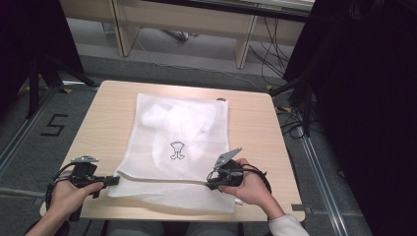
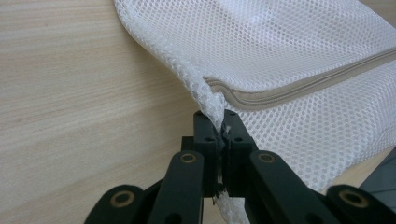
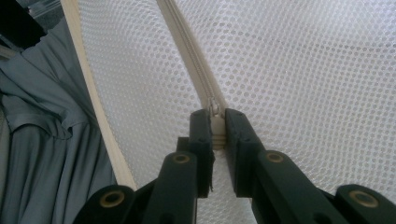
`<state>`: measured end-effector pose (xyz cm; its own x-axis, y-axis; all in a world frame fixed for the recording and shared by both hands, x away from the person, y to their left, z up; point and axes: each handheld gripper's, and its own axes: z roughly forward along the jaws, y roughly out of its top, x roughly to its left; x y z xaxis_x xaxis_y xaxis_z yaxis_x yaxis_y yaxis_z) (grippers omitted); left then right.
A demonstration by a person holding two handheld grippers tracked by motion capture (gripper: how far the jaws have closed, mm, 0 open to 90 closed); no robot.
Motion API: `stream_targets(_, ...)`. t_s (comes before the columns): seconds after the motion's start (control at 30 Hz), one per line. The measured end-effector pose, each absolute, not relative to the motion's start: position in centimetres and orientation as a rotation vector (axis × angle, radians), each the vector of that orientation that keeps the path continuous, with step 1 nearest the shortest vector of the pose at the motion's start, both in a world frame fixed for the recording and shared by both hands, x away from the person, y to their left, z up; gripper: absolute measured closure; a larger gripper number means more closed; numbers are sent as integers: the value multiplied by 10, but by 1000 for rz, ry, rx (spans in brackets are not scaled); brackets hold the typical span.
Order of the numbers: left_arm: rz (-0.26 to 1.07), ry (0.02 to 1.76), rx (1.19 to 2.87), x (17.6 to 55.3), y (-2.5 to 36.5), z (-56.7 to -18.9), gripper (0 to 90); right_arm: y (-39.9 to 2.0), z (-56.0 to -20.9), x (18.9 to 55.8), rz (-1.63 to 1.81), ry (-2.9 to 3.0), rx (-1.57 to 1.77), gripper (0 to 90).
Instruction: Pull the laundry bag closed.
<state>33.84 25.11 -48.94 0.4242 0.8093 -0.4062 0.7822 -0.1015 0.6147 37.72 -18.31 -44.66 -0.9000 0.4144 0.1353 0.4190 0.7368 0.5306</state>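
A white mesh laundry bag is lying flat at the centre of the wooden surface, pale fabric showing inside. At about 8 o'clock from the bag's middle, the left hand-held gripper is pinching the bag's corner seam between closed jaws. At about 5 o'clock, the right hand-held gripper is clamping the zipper pull on the bag's cream zipper, jaws closed on it

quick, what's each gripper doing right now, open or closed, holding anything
Left gripper: closed on the corner edge of the white mesh laundry bag.
Right gripper: closed on the bag's zipper pull.
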Motion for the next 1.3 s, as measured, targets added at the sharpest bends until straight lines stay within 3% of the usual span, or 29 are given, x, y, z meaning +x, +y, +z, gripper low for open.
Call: stream_targets(1.3, 40, 1359, 1873, 338, 251, -489, 862, -212, -450, 378, -863, -2900, -782, 827)
